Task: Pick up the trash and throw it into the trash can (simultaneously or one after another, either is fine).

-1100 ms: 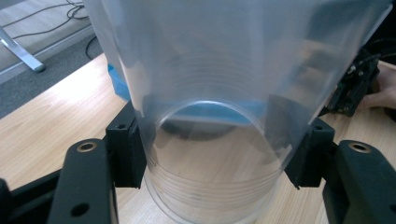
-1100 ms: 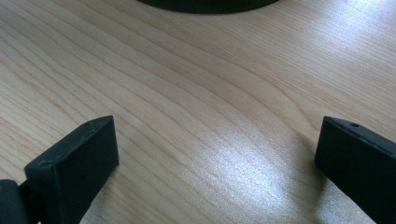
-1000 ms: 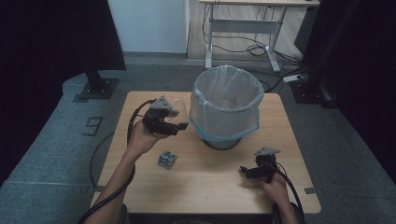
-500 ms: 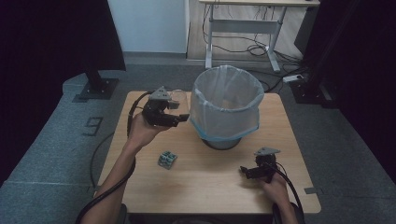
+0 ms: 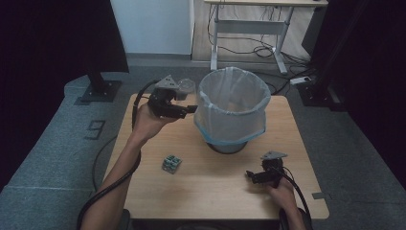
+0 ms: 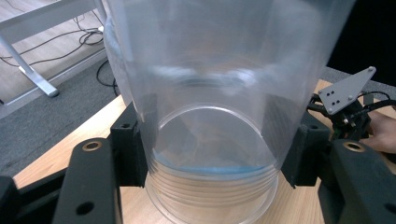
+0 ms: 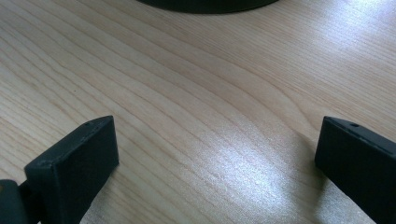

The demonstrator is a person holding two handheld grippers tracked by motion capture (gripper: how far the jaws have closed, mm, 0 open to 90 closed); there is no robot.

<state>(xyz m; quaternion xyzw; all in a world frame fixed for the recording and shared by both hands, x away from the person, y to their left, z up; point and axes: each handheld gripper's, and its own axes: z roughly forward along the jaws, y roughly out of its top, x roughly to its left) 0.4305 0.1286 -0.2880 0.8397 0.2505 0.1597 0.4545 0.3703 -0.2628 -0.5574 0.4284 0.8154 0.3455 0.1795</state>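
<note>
A clear plastic jar (image 6: 205, 121) with a threaded mouth sits between the black jaws of my left gripper (image 6: 208, 158), mouth toward the camera, and both pads (image 6: 133, 140) press on its sides. From above, the left gripper (image 5: 187, 100) is held over the table's back left with the jar (image 5: 186, 87), close beside the lined bin (image 5: 232, 108). My right gripper (image 5: 253, 176) rests on the wood at the front right; its jaws (image 7: 215, 154) stand wide apart with only bare tabletop between them.
A small teal and grey block (image 5: 171, 163) lies on the wooden table (image 5: 206, 196) left of centre. The bin has a clear bag with a blue edge. A desk frame and cables stand on the floor behind.
My left hand has lifted the jar and carried it toward the back of the table, nearer the bin's rim. The right hand and the block have stayed put.
</note>
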